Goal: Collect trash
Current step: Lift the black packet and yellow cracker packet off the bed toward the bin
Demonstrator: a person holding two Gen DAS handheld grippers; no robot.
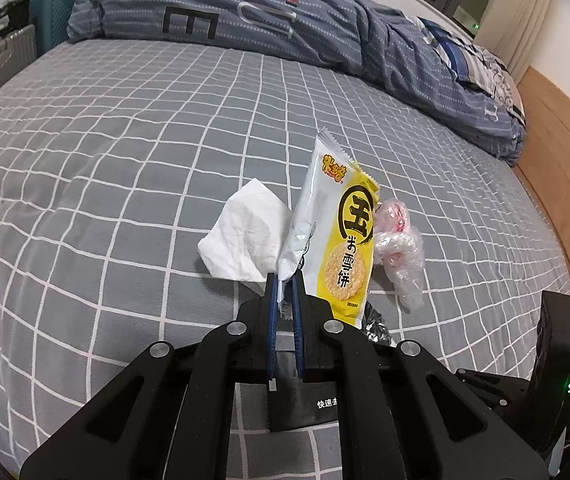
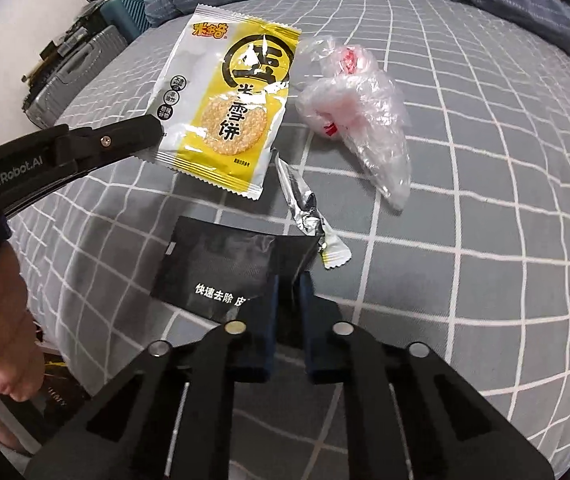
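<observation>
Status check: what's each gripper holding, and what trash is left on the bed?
Left gripper shut on yellow snack wrapper, lifted. Right gripper shut on black packet. Tissue, plastic bag, foil scrap remain. Nothing blocking.

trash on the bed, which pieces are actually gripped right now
Two: the yellow rice-cracker wrapper, pinched in the left gripper, and the black sachet, clamped in the right gripper. The tissue is ungripped.

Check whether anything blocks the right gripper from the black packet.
Nothing does. The right gripper is already shut on the edge of the black packet, which lies on the bed. The left gripper holds the yellow snack wrapper.
</observation>
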